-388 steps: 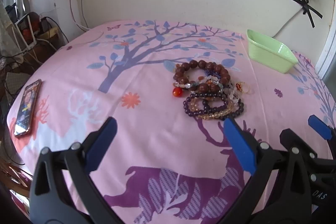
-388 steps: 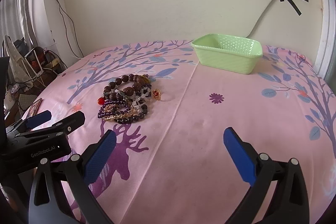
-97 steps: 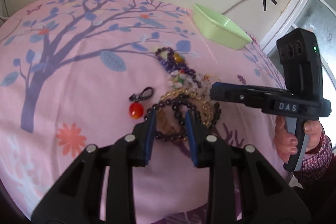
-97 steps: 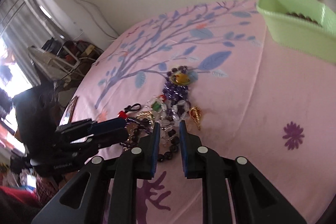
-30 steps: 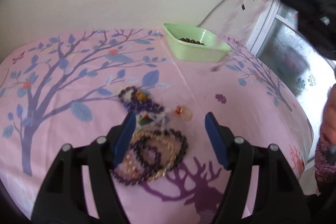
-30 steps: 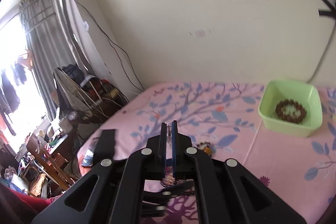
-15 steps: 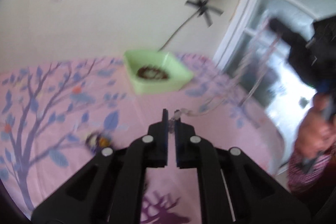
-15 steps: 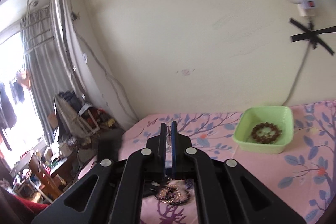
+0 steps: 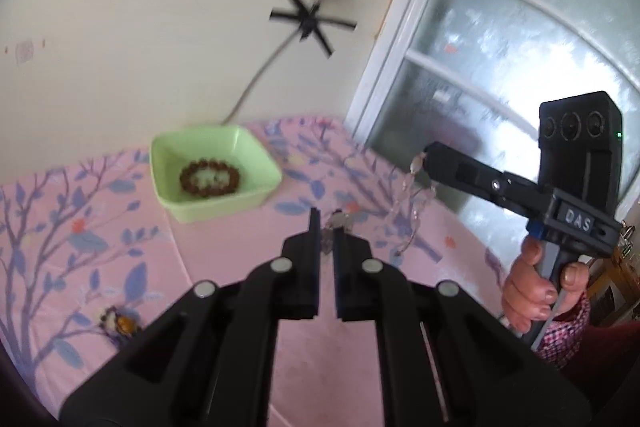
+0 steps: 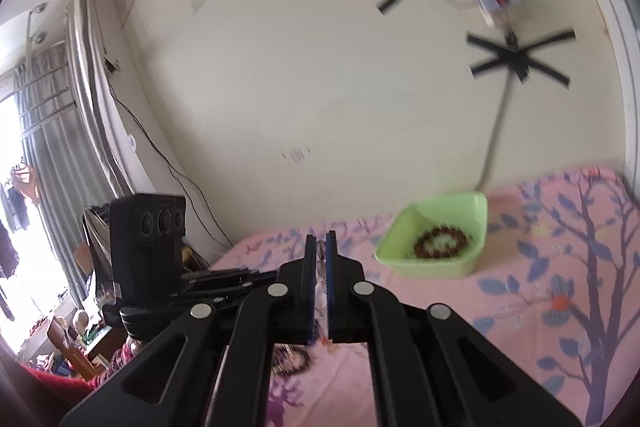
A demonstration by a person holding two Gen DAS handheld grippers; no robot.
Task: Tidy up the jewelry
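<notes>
Holding both claws pinched on a clear-bead strand (image 9: 404, 203), left claw (image 9: 327, 227) and right claw (image 10: 319, 251), we see it stretched above the green tray (image 9: 256, 197).

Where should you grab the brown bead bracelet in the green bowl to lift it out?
Pinch one side of the ring across its beads, coming straight down from above. The brown bead bracelet lies flat on the floor of the green bowl, and the bowl's raised walls block any sideways approach.
</notes>
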